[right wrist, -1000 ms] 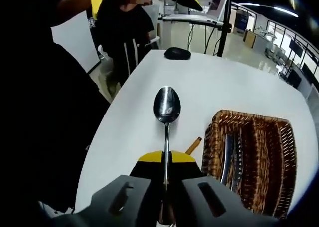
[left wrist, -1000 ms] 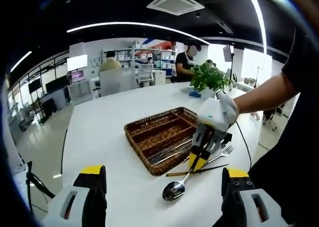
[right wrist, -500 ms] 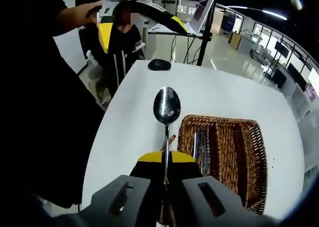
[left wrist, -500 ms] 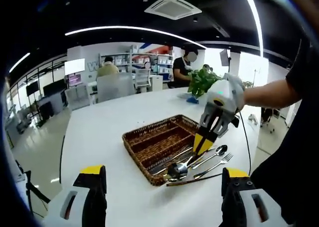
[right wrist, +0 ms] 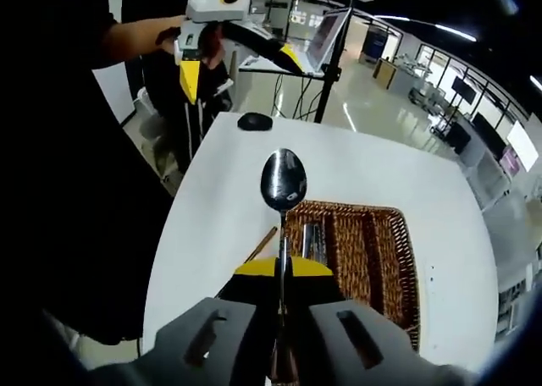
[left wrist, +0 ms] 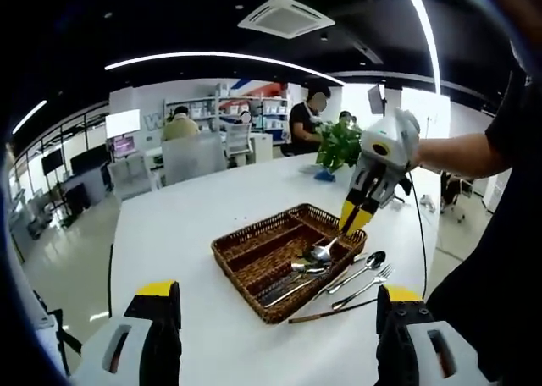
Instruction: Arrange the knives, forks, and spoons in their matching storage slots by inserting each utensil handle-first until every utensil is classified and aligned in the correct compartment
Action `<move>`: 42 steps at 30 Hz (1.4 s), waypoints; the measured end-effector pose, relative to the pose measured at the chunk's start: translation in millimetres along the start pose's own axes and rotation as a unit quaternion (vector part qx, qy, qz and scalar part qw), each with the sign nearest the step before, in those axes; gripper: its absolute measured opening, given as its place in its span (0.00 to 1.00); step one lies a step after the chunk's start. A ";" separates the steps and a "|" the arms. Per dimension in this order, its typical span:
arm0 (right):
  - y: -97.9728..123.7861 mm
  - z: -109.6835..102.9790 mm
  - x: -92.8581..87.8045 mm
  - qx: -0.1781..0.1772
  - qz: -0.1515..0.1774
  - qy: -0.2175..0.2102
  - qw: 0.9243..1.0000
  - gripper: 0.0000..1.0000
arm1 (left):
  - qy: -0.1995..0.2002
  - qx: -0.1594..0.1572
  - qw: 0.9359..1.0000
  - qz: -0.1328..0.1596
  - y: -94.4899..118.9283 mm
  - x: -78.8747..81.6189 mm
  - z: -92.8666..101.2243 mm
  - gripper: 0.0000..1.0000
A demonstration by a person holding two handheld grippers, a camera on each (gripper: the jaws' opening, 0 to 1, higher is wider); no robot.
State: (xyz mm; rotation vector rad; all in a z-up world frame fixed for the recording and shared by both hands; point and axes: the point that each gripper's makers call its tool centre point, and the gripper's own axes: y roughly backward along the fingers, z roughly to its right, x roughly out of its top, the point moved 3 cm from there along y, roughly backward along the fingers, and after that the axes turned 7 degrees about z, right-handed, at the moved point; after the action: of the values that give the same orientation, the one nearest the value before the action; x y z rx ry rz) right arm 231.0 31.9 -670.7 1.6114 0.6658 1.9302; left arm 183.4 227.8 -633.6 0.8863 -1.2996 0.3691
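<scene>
The right gripper (right wrist: 281, 272) is clamped on a spoon (right wrist: 283, 181), held above the wicker tray (left wrist: 254, 267). The left gripper (left wrist: 275, 318) stands wide, nothing between its jaws. Bare white table (left wrist: 169, 234) is seen beyond the tray; a loose fork (left wrist: 366, 282) lies beside it.

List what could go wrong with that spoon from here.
The right gripper holds the spoon by its handle, bowl first, over the basket; the task wants handle-first, so it may go in reversed. The thin handle could slip. It might also land among the utensils already in one slot.
</scene>
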 end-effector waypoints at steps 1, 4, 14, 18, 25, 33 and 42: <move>1.6 1.5 0.1 -0.003 -0.001 0.000 1.000 0.00 | -0.001 0.000 1.000 0.000 0.3 -0.1 -0.5 1.00; 5.8 5.3 0.6 -0.012 -0.001 -0.005 1.000 0.00 | -0.005 0.000 1.000 -0.001 1.5 1.3 -1.4 1.00; 11.2 10.9 3.7 -0.022 -0.002 0.015 1.000 0.00 | -0.001 0.001 1.000 -0.001 -1.4 3.6 -0.7 1.00; 12.2 12.1 3.0 -0.022 -0.002 0.012 1.000 0.00 | -0.001 0.001 1.000 0.000 -2.4 3.6 -1.7 1.00; 12.6 15.2 1.8 -0.024 -0.004 0.006 1.000 0.00 | -0.001 0.001 1.000 0.000 -4.9 2.5 -4.5 1.00; 11.2 22.4 0.4 -0.028 -0.001 0.009 1.000 0.00 | 0.001 0.003 1.000 0.001 -6.7 3.0 -8.1 1.00; 9.9 36.4 -1.8 -0.035 -0.001 0.013 0.999 0.00 | 0.008 0.004 1.000 0.004 -7.1 1.7 -6.5 1.00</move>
State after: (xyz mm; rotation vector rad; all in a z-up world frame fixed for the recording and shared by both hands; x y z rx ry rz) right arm 266.3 24.7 -659.3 1.5444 0.6040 1.9537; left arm 193.1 227.8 -634.7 0.8839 -1.2884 0.3862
